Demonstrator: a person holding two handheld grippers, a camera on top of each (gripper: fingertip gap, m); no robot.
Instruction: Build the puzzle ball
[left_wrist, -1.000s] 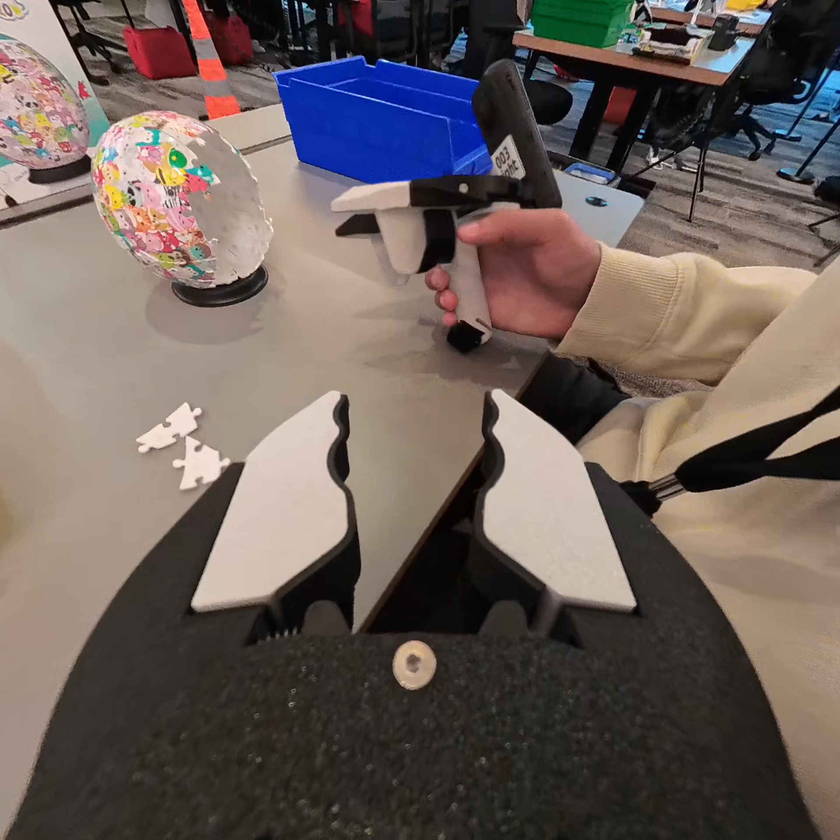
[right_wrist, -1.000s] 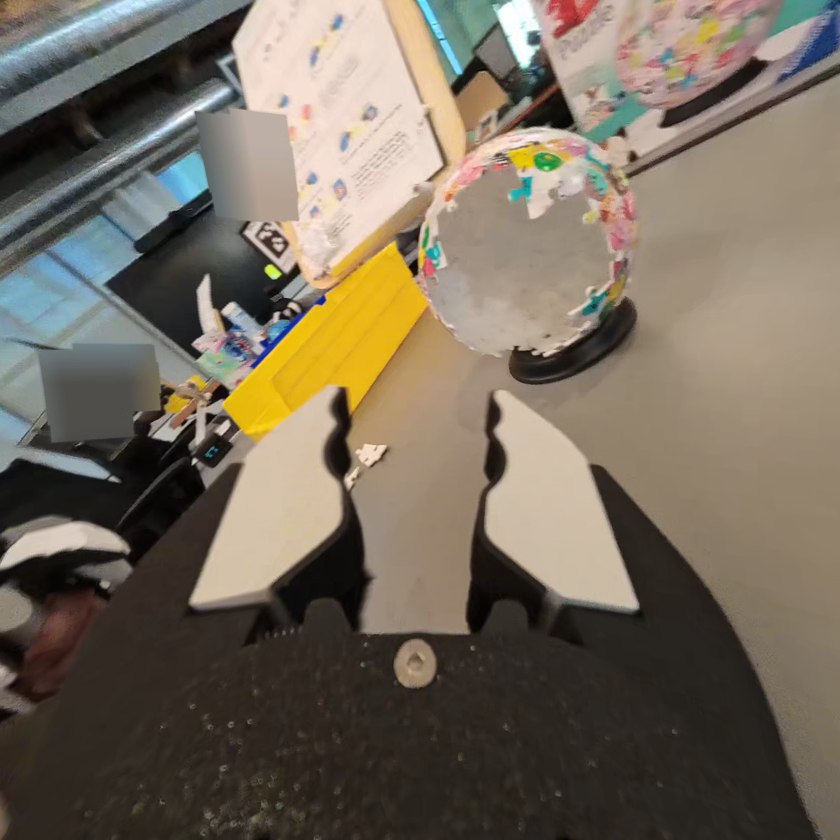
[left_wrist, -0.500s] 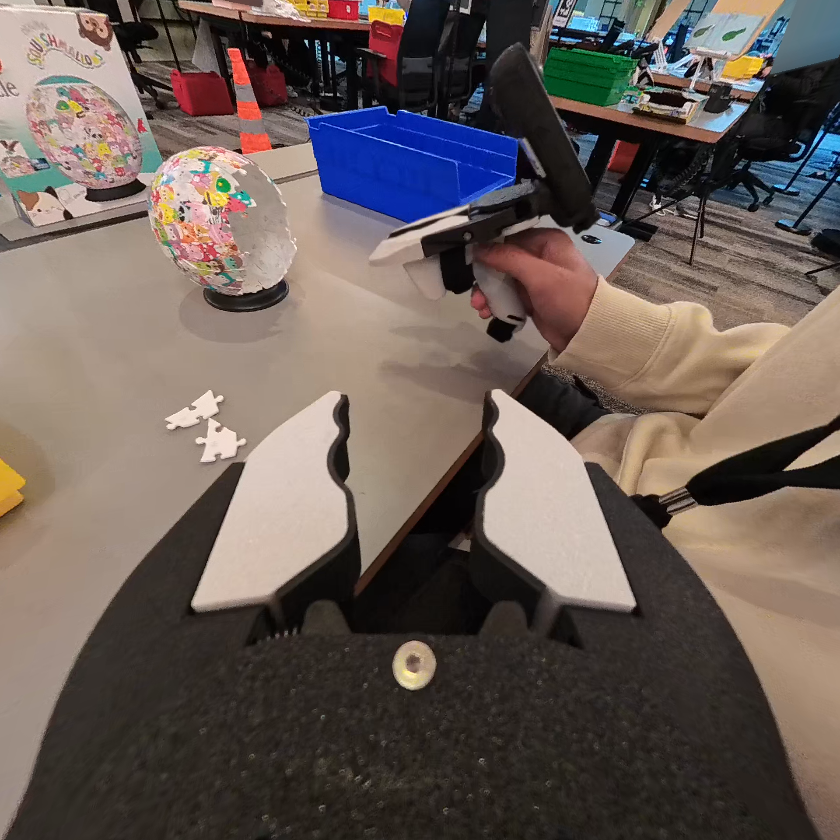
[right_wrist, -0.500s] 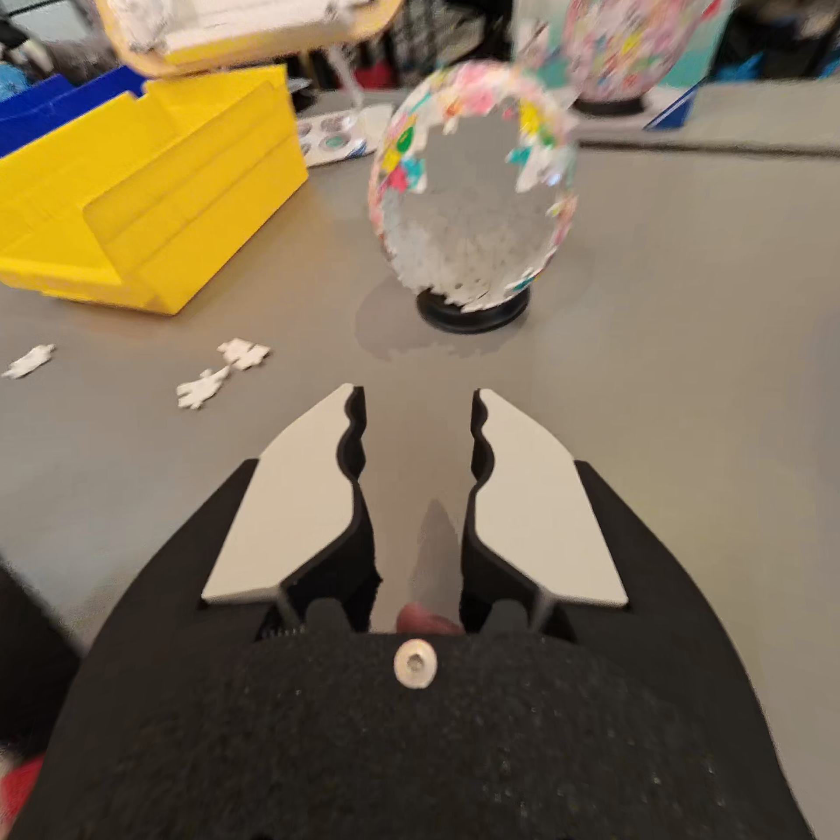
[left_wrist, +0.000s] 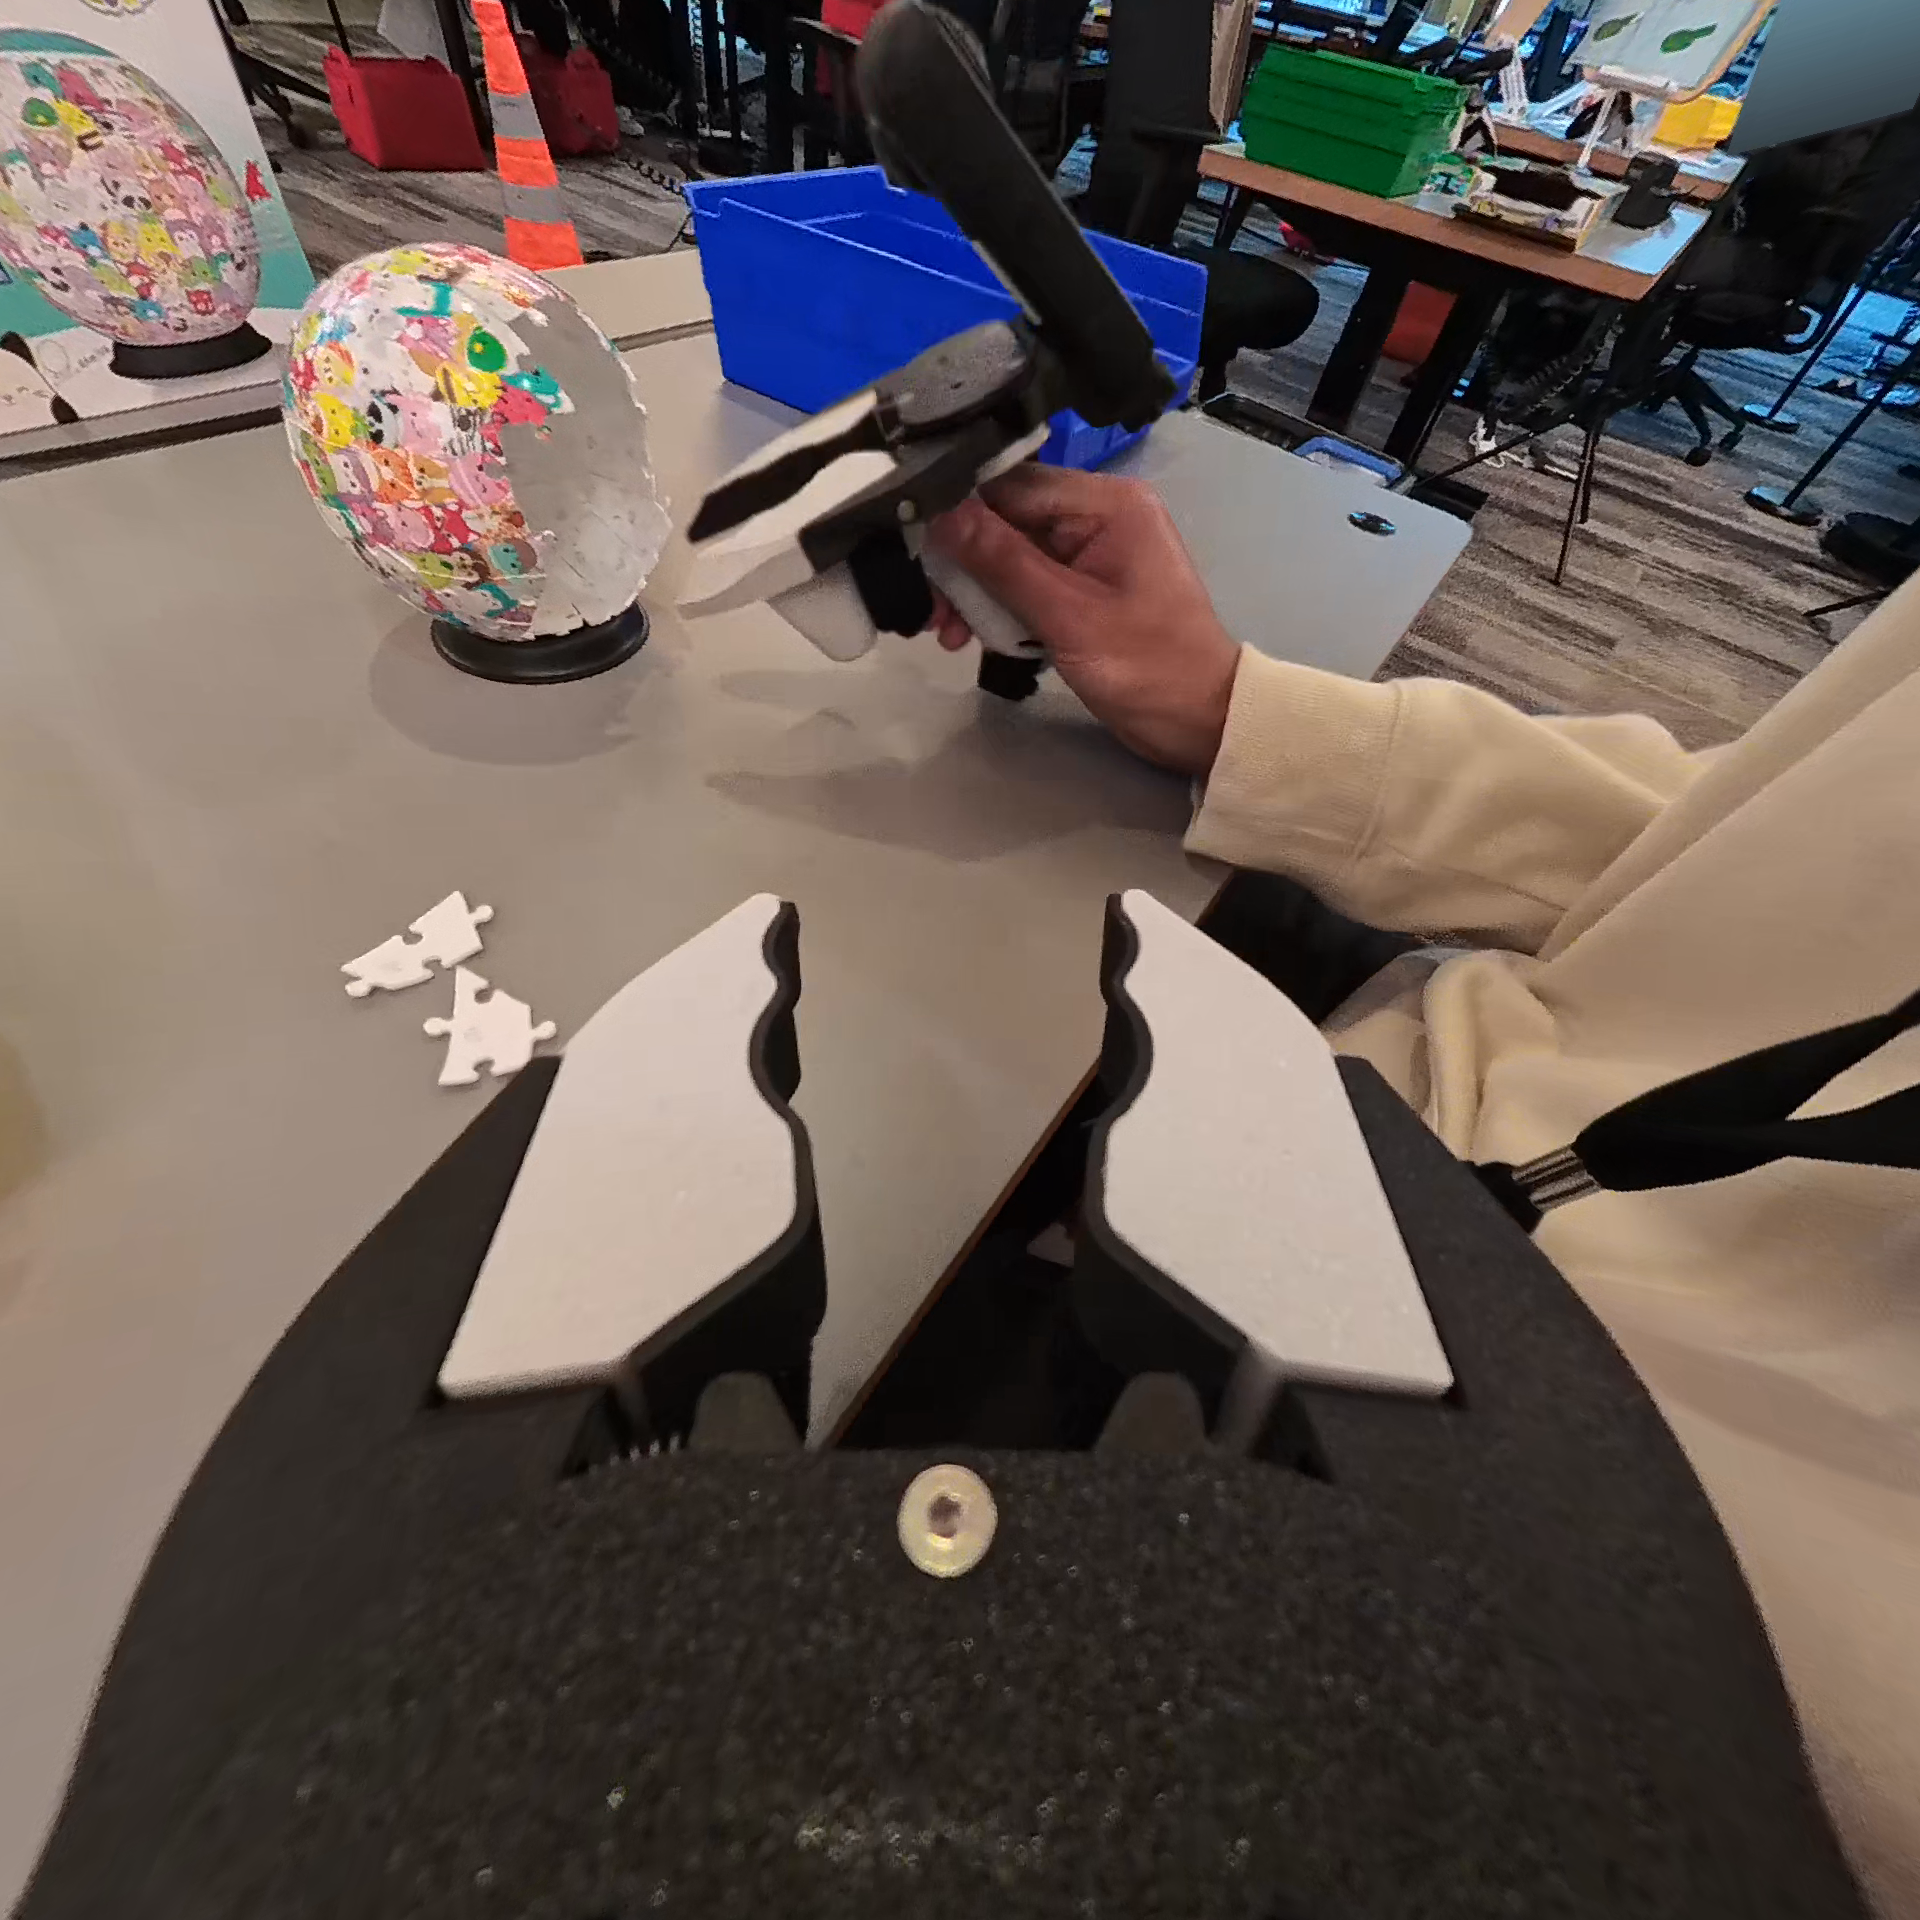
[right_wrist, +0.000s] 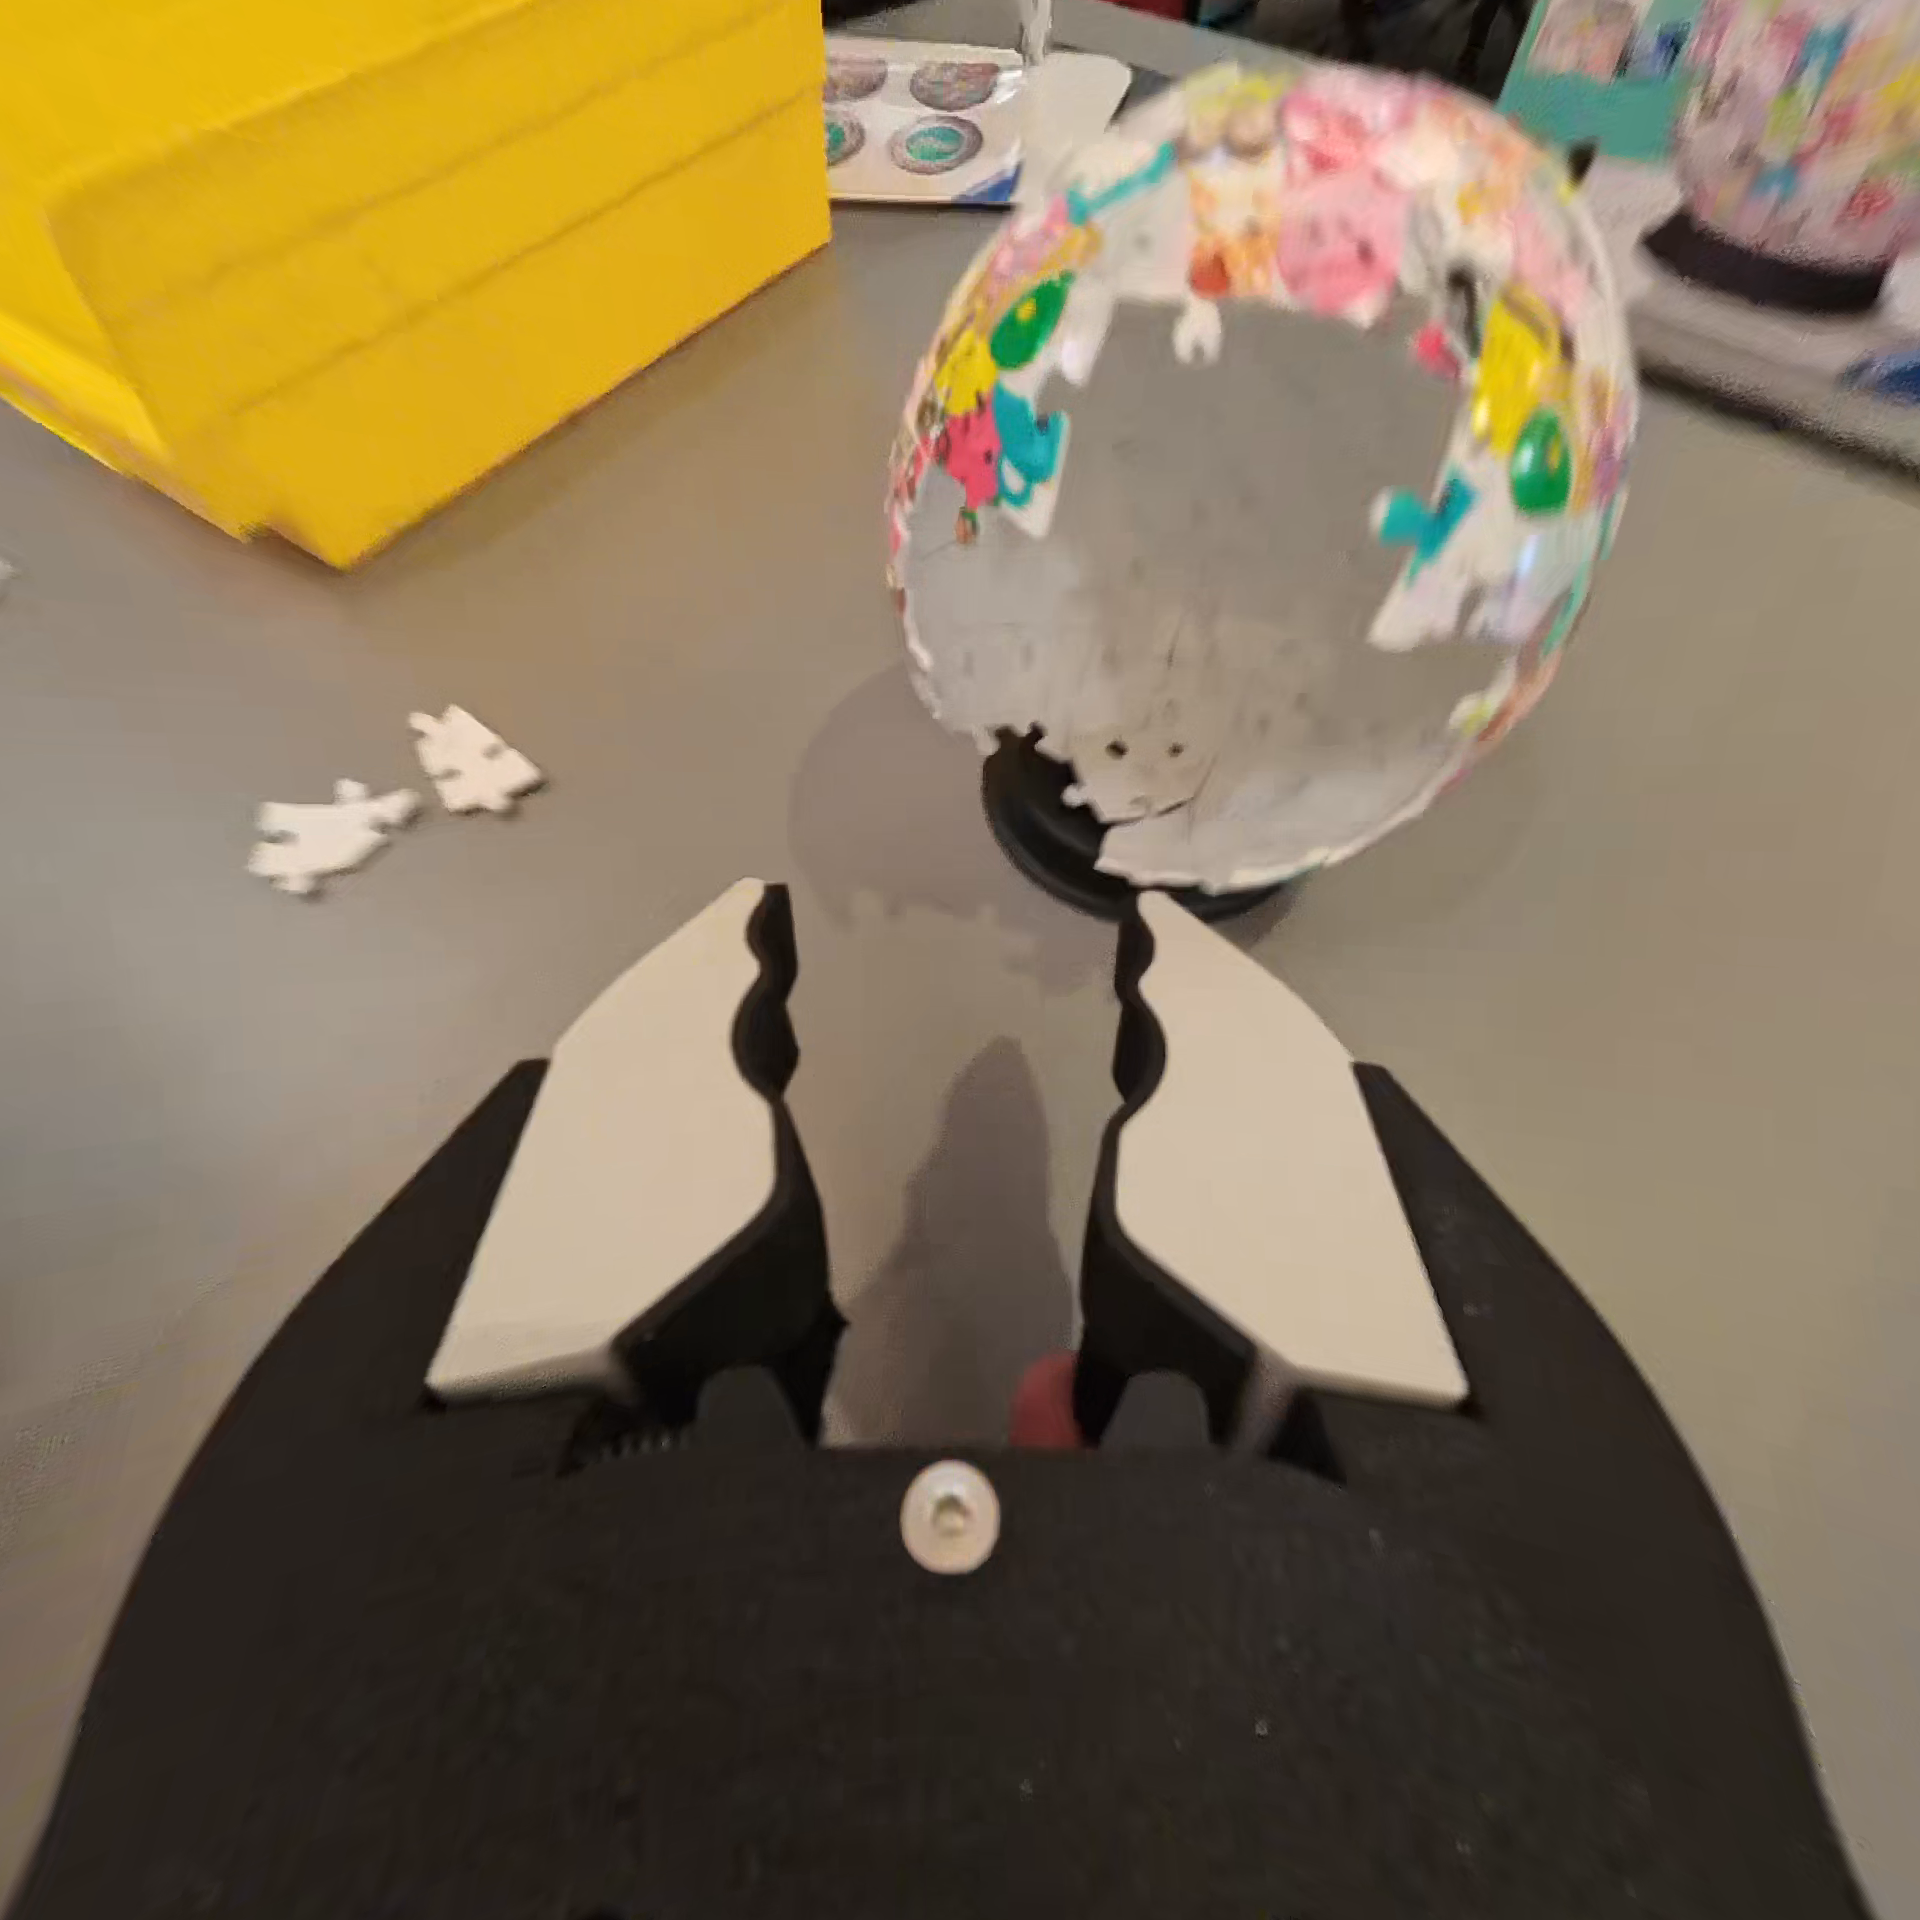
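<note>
The half-built, hollow puzzle ball (right_wrist: 1257, 499) of bright cartoon-printed plastic pieces sits on a round black stand (left_wrist: 540, 649) toward the far side of the flat grey surface (left_wrist: 208, 727), its large gap with jagged edges showing the pale inner shell and turned toward the right tool (right_wrist: 951, 914). That tool, black-bodied with pale grey fingers, hovers just in front of the ball's lower edge with its jaws spread apart and nothing between them; in the left wrist view it shows farther off (left_wrist: 717, 561), gripped by a hand (left_wrist: 1081, 582) in a cream sleeve, its tips close beside the ball's open side but apart from it. Two loose white puzzle pieces (left_wrist: 447, 982) lie face down on the surface, just beside each other, nearer the person than the ball and to its left. The left tool (left_wrist: 951, 914) hangs over the near edge of the surface, well apart from the ball, jaws likewise parted and empty. A yellow plastic bin (right_wrist: 416, 260) stands to the left of the ball, a blue plastic bin (left_wrist: 883, 281) behind it at the far edge, and a printed puzzle box (left_wrist: 114, 208) showing a finished ball stands upright at the back.
</note>
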